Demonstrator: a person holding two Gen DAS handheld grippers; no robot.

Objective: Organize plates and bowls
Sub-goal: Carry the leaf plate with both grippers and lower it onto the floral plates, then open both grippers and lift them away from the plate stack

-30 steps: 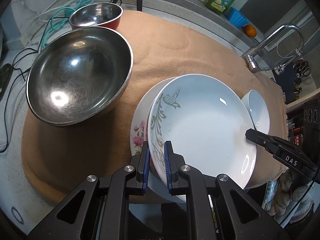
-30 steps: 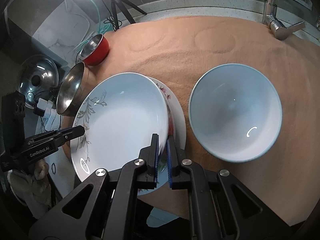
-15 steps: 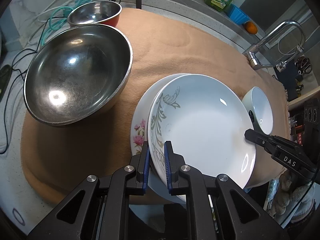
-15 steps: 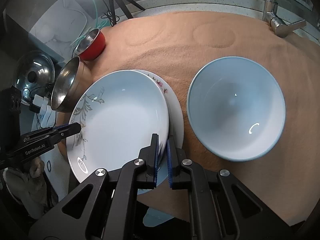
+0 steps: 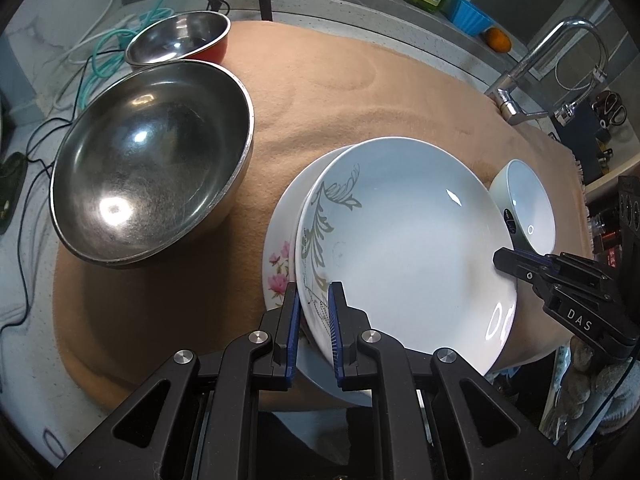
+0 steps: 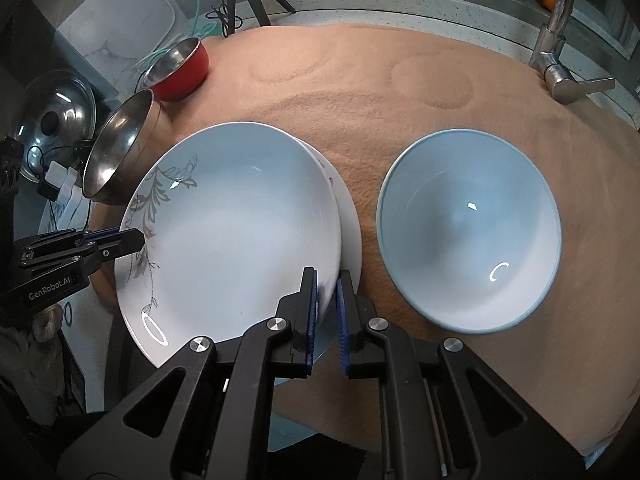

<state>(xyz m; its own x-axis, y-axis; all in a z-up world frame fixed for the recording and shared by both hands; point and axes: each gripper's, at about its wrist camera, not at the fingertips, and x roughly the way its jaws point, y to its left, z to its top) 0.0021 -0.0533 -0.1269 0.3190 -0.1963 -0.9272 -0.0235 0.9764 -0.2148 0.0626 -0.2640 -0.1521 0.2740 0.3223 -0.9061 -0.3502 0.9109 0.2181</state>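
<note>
My left gripper (image 5: 313,326) and right gripper (image 6: 327,307) both clamped the leaf plate (image 5: 404,248) | over 1 s it drifted further onto the flower plate (image 5: 280,248) | stacking nearly done.

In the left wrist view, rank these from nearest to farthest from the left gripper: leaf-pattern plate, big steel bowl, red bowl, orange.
1. leaf-pattern plate: its rim sits between the fingers of the left gripper.
2. big steel bowl: up and to the left on the cloth.
3. red bowl: just behind the steel bowl.
4. orange: far right, on the ledge by the faucet.
</note>
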